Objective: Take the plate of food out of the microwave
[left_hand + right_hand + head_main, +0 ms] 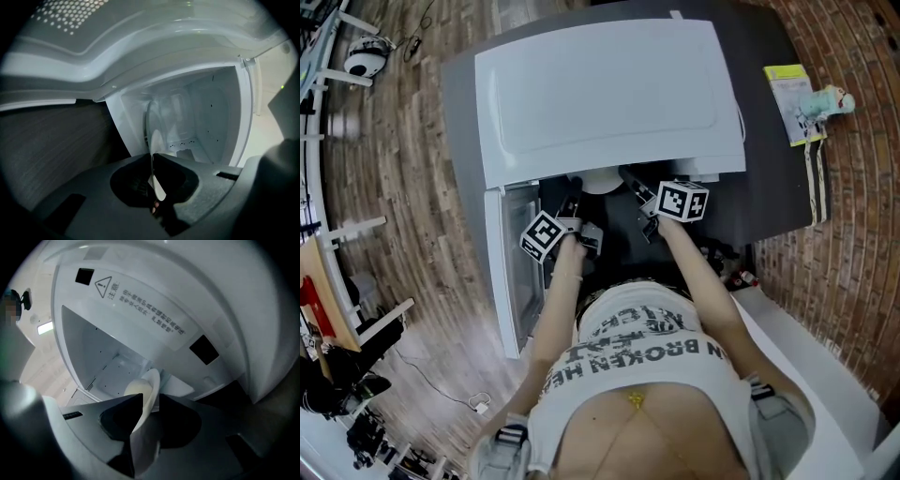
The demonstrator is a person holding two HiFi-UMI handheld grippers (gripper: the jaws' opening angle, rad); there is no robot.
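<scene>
1 plate [602, 180], in L claw [153, 158], R claw [149, 400]

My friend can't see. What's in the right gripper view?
The right gripper grips the rim of a white plate between its dark jaws, a pale lump of food on it. Behind is the open white microwave, with a warning label on its frame.
</scene>
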